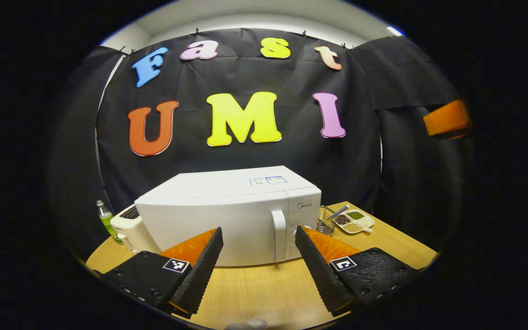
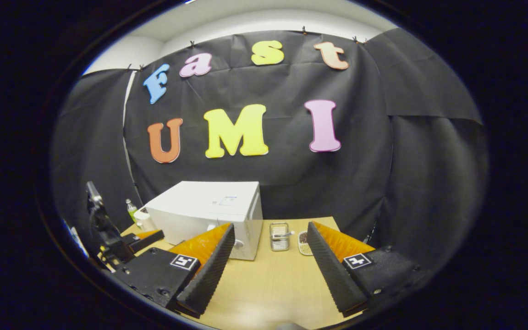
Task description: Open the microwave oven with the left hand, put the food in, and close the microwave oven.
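- Left gripper view faces the microwave oven [image 1: 227, 215] squarely: it stands shut on the wooden table [image 1: 264, 288], its vertical door handle [image 1: 279, 234] toward its right side beside the control panel.
- The left gripper [image 1: 258, 256] hangs short of that door with its fingers spread wide and nothing between them, the handle lying in the gap; that line-up suits a reach for the handle, judged as the step in hand.
- The food looks to be the divided plate [image 1: 354, 221] of grains and beans, set just right of the oven, within reach of the other hand.
- A wire basket [image 1: 326, 222] sits between plate and oven; a toaster [image 1: 129, 229] and a green bottle [image 1: 105, 220] stand on the oven's far left.
- In the right gripper view, the right gripper [image 2: 271, 268] is likewise wide and empty, held back from the table's things, probably waiting its turn.
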{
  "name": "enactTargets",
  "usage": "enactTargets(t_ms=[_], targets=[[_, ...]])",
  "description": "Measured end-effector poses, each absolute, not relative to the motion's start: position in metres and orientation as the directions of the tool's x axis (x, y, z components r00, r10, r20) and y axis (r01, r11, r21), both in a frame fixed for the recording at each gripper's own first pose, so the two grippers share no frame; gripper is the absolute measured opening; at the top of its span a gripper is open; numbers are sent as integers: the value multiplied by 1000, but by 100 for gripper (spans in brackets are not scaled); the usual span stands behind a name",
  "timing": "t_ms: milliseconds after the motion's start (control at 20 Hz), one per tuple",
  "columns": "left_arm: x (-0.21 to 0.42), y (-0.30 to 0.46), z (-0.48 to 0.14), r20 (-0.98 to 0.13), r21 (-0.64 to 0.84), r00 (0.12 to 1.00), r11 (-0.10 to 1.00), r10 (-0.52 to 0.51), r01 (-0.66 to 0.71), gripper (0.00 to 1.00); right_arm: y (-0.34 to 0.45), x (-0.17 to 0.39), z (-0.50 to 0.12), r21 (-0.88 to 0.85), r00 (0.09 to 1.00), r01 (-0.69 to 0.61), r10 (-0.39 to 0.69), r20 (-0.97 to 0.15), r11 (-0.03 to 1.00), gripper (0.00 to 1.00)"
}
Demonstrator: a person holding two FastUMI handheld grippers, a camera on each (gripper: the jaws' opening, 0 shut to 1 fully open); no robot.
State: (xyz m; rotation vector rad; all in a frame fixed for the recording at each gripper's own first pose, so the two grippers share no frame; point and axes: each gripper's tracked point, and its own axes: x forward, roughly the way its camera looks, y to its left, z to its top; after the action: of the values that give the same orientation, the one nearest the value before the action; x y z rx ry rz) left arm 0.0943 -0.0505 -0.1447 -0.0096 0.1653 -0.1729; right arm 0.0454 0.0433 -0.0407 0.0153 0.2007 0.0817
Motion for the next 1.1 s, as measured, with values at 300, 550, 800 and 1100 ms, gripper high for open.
enactTargets(t_ms=[300, 550, 800, 1100], targets=[[39, 17, -51, -65, -1, 994, 996, -93, 93, 95, 76, 25, -9, 11, 987, -101, 102, -125, 995, 100], [9, 52, -4, -24, -39, 998, 997, -60, 60, 96, 82, 14, 5, 32, 989, -88, 91, -115, 996, 92], [-4, 65, 11, -7, -28, 1000, 999, -27, 27, 95, 81, 3, 17, 24, 993, -73, 75, -94, 997, 100], [-10, 68, 22, 19, -25, 999, 999, -27, 27, 95, 82, -9, 28, 24, 995, -71, 73, -70, 997, 100]])
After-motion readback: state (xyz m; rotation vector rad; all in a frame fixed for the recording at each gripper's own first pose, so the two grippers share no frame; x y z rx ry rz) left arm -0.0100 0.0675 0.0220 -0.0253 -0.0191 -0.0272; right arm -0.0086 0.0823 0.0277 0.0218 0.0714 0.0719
